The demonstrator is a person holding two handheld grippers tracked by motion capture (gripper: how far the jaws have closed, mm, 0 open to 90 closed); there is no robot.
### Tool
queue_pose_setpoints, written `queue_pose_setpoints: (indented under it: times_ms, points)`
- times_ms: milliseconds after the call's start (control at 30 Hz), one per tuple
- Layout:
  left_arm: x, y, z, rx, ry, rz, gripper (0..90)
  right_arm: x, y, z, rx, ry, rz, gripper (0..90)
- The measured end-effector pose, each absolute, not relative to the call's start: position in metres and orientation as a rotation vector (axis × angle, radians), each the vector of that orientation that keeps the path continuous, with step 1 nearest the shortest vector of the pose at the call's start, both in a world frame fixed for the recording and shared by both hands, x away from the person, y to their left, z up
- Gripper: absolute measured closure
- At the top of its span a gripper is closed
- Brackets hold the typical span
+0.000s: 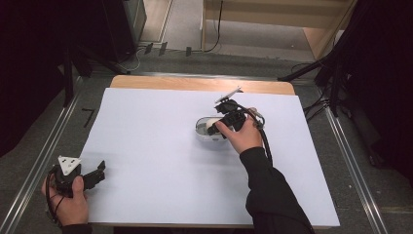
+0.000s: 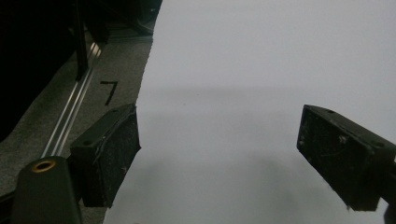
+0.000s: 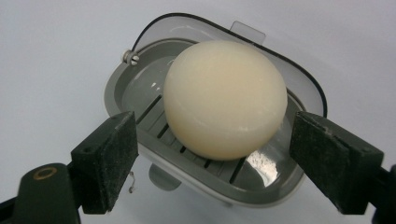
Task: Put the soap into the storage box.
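One bar of soap (image 3: 225, 98), round and cream-coloured, lies in the grey soap dish (image 3: 140, 100) at the centre of the right gripper view, resting on the slotted floor and leaning toward the right wall. In the high view I find the dish just right of centre on the white table sheet (image 1: 160, 161), with my right gripper (image 1: 217, 127) tipped over its near rim.

The right gripper's jaws stand apart on either side of the soap, low in the frame, and neither pad touches it; I read that gripper as open and holding nothing. My left gripper (image 1: 97, 174) sits idle at the lower left of the high view, jaws spread over bare sheet, also holding nothing.

From here I see a few risks. The soap looks smooth and domed, so if I close on its curved flanks it may squirt out of the pads. The jaws hang close to the dish's rim, so a careless move could catch the wall and drag or tip the light dish across the sheet. Nothing steadies the dish, since my left hand is well apart from it.
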State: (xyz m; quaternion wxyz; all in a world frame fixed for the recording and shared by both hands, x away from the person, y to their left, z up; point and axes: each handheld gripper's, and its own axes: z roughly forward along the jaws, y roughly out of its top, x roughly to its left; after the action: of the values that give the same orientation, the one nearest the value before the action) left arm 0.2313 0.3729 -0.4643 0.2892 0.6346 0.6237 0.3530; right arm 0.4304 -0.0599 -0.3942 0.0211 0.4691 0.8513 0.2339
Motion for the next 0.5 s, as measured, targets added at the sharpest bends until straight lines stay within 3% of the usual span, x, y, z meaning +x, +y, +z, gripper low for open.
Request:
queue_pose_setpoints:
  times_ms: [500]
  points:
    - [0.231, 0.373, -0.464, 1.695, 1.663, 0.944, 14.2, 0.414, -0.093, -0.390, 1.465, 2.605, 0.770, 13.4]
